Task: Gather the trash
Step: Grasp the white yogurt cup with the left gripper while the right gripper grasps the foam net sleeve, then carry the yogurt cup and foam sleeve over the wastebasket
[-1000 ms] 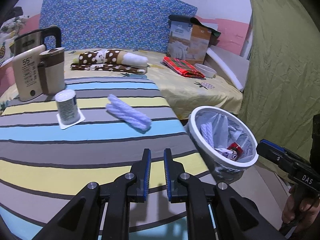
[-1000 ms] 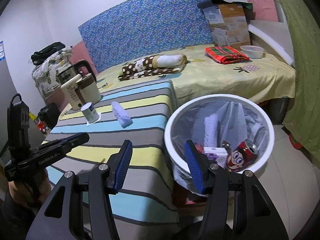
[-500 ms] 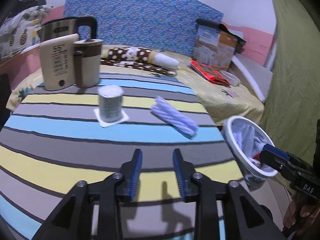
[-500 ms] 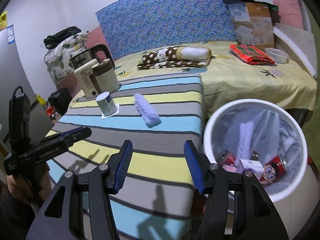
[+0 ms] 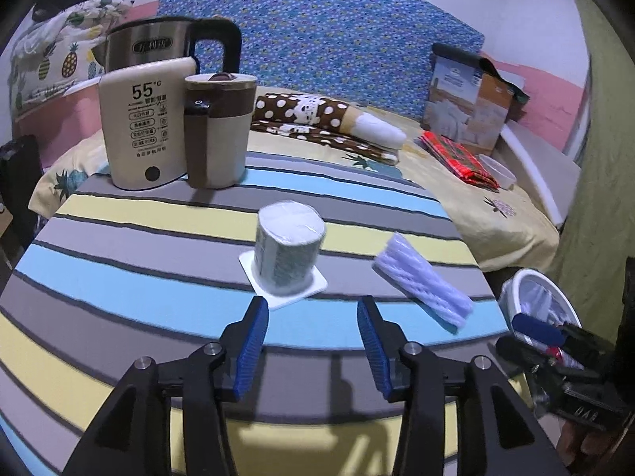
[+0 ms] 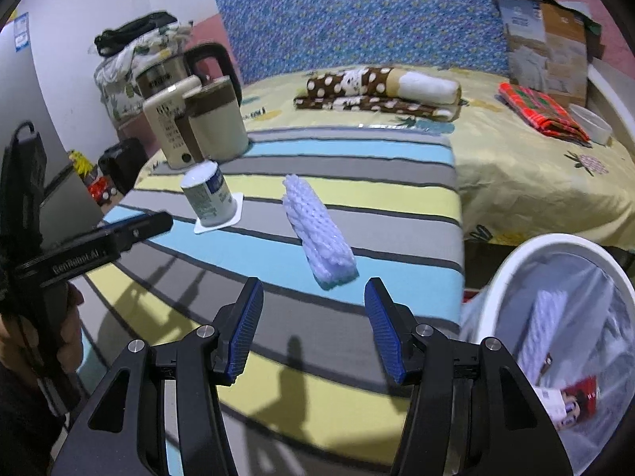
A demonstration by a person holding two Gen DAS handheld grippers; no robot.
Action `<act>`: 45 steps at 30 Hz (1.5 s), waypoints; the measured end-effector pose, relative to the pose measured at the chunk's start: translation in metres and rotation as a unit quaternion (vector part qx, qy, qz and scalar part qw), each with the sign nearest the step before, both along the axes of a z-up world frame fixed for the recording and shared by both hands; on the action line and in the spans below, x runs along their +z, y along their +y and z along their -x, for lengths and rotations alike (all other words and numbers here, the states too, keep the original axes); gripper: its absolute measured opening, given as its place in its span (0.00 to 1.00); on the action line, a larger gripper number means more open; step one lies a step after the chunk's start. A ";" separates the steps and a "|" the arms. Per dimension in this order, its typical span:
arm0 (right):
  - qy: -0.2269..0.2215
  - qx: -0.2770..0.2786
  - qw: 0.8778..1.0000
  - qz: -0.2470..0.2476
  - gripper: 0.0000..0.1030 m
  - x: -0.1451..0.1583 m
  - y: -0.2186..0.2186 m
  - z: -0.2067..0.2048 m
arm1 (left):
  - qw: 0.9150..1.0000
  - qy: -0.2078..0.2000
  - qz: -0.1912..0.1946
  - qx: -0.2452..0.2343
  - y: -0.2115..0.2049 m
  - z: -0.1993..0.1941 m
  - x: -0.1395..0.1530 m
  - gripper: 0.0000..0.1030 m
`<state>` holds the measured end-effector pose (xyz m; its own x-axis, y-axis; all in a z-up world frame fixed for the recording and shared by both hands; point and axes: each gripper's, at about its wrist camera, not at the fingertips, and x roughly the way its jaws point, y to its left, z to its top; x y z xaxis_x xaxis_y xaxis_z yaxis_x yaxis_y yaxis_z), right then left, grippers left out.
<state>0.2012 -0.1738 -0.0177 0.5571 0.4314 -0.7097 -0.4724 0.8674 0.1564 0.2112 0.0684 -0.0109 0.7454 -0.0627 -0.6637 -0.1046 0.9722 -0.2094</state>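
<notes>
Left view: our left gripper [image 5: 309, 341] has just been opening, nothing between its jaws, the cup [image 5: 287, 246] near ahead; we should straddle it squarely. Right view: right gripper [image 6: 313, 327] spread, empty, facing the foam [image 6: 317, 230]; bin [image 6: 528, 254] beside.

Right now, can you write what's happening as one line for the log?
left gripper: jaws just opened, empty, facing yogurt cup | right gripper: open, empty, facing foam net | bin: holds trash
</notes>
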 end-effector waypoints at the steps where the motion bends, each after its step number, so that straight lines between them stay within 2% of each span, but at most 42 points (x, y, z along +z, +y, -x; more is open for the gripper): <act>1: 0.001 0.001 1.000 0.003 0.54 -0.001 0.001 -0.002 | 1.000 0.001 -0.002 0.002 0.001 -0.004 -0.001 0.47; 7: 0.010 0.007 1.000 0.013 0.54 -0.007 0.009 -0.020 | 1.000 0.013 -0.010 0.013 0.007 -0.034 -0.009 0.56; 12: 0.023 0.009 0.999 0.024 0.53 -0.017 0.016 -0.033 | 0.999 0.028 -0.018 0.025 0.010 -0.052 -0.018 0.57; 16: 0.031 0.010 0.999 0.026 0.33 -0.019 0.018 -0.034 | 0.999 0.033 -0.022 0.034 0.011 -0.062 -0.024 0.57; 18: 0.027 0.008 0.999 0.021 0.30 -0.016 0.015 -0.032 | 0.999 0.032 -0.017 0.038 0.013 -0.065 -0.026 0.57; 22: 0.020 0.001 1.000 0.013 0.26 -0.012 0.011 -0.025 | 0.998 0.031 -0.021 0.041 0.014 -0.067 -0.029 0.50; 32: 0.015 -0.014 1.000 -0.020 0.25 -0.004 -0.004 0.001 | 1.000 0.000 -0.020 0.014 -0.002 -0.035 -0.009 0.49; 45: -0.011 -0.066 0.997 -0.039 0.26 0.019 -0.046 0.039 | 0.997 -0.025 -0.013 -0.069 -0.074 0.029 0.019 0.49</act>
